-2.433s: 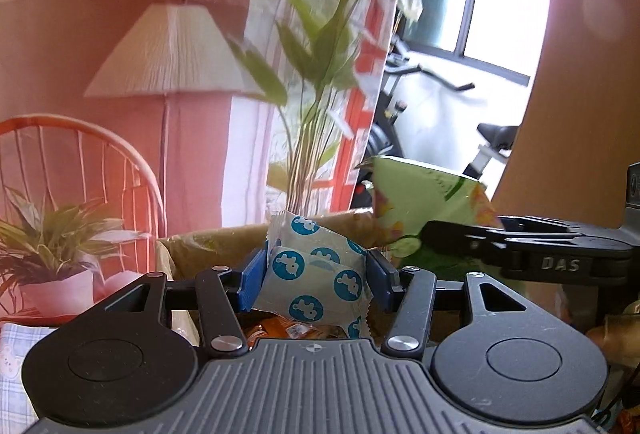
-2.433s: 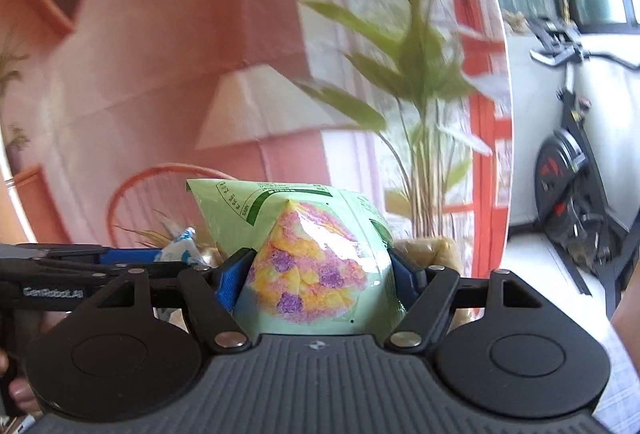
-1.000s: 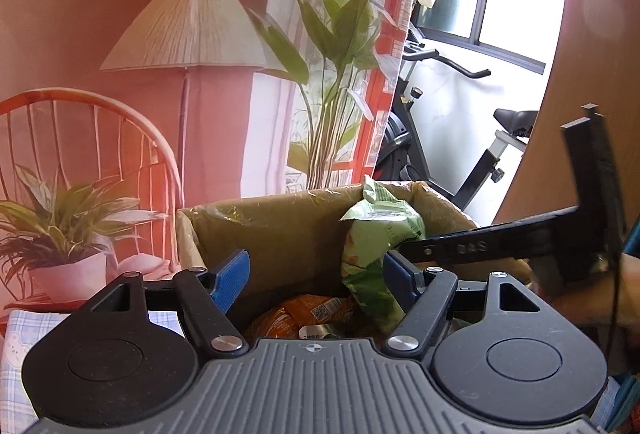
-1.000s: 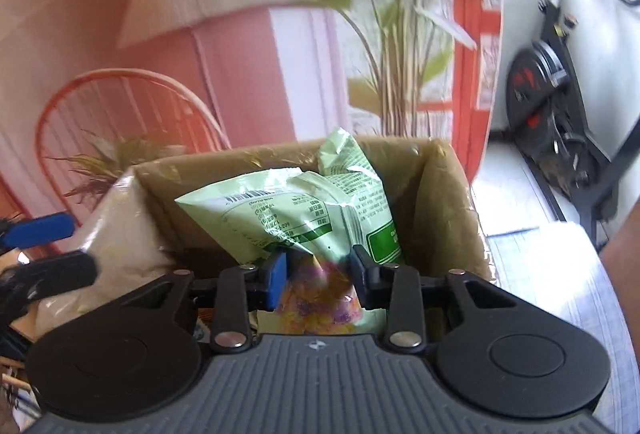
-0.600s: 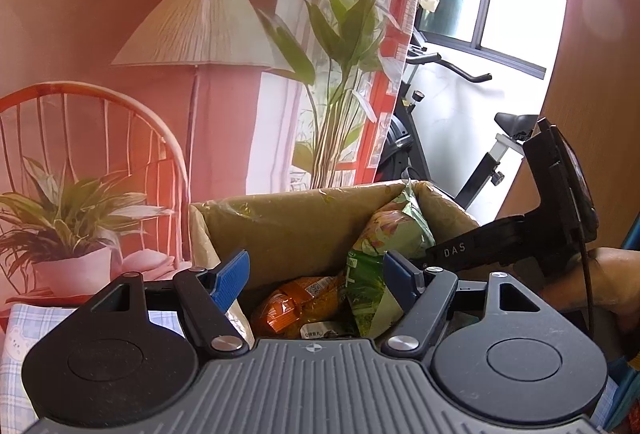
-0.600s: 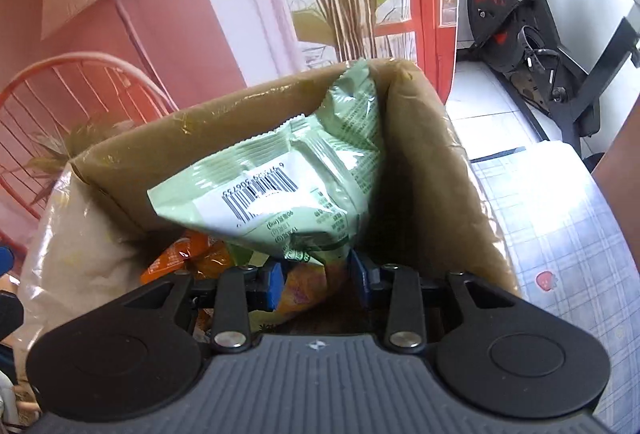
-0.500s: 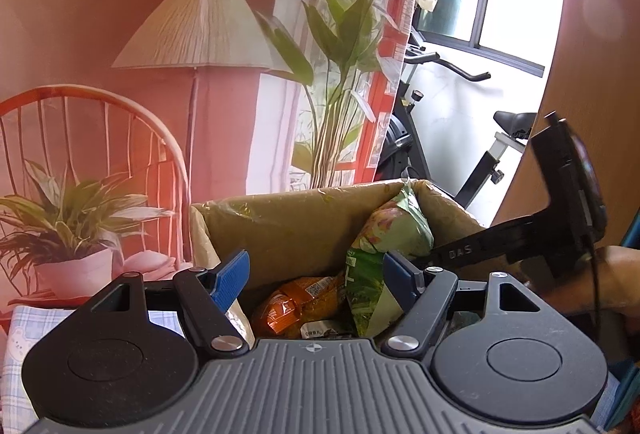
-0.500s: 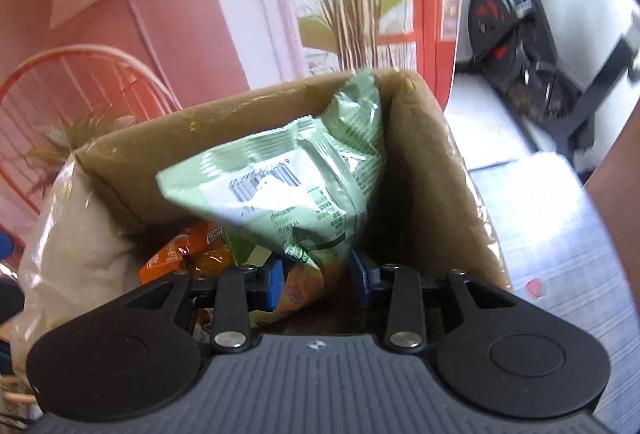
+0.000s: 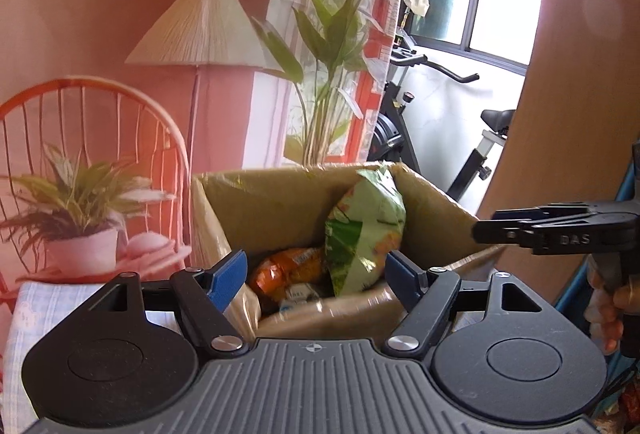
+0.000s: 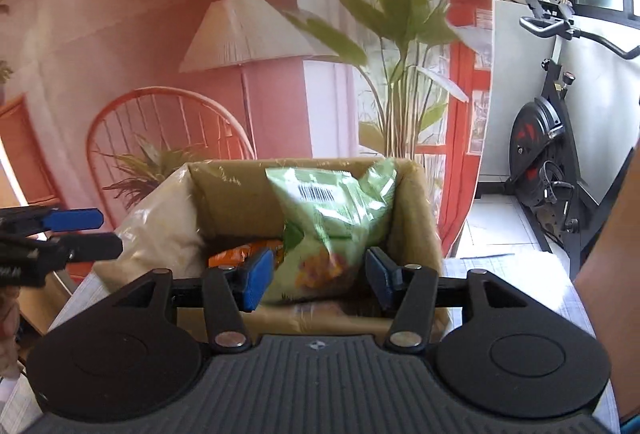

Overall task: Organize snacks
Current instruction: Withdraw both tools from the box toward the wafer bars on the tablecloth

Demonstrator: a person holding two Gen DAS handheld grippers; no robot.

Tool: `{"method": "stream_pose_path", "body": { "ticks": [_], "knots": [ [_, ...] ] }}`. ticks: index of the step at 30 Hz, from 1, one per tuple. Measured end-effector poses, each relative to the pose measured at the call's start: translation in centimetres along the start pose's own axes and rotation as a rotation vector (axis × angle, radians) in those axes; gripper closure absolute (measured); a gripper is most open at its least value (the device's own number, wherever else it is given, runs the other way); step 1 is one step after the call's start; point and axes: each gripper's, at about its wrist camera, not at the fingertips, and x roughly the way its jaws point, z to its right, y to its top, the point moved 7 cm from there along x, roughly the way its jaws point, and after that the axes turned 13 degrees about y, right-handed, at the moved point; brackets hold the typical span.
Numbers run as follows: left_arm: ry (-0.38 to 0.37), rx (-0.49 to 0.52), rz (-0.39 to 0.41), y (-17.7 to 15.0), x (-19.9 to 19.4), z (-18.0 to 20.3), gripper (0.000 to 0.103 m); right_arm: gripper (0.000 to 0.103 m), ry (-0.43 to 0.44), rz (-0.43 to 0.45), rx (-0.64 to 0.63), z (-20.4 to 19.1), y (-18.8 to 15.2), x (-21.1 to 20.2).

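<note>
Cardboard box (image 10: 224, 193) bottom hidden behind my tongs, green snack bag (image 10: 332, 218) blurred, standing inside at its right wall, orange packet (image 9: 288, 270) half covered, my right tongs (image 10: 316, 276) just opened off the bag, left tongs (image 9: 314, 274) wide, empty

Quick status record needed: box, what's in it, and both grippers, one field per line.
box: cardboard box, open top
green bag: green snack bag in the box, leaning against its right wall
orange packet: orange packet low in the box, left of the green bag
right gripper: right gripper open, jaws just opened, pads off the bag, which shows between them
left gripper: left gripper open, holding nothing
</note>
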Motion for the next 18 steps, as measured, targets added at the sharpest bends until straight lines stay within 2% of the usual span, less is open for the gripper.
{"method": "stream_pose_path", "body": {
  "ticks": [4, 9, 13, 18],
  "knots": [
    [0.016, 0.015, 0.003, -1.8, -1.1, 0.2, 0.02, 0.048, -0.002, 0.019, -0.016, 0.3, -2.3, -2.4],
    [0.005, 0.024, -0.031, -4.5, -1.2, 1.2, 0.019, 0.048, 0.011, 0.029, -0.023, 0.6, -5.8, -4.1],
    [-0.013, 0.015, -0.058, -6.7, -0.6, 2.0, 0.017, 0.048, 0.007, -0.025, -0.071, 0.9, -9.5, -3.8],
    [-0.038, 0.014, -0.104, -9.4, 0.8, 3.3, 0.017, 0.048, -0.013, -0.109, -0.06, 2.7, -14.5, -2.9]
  ]
}}
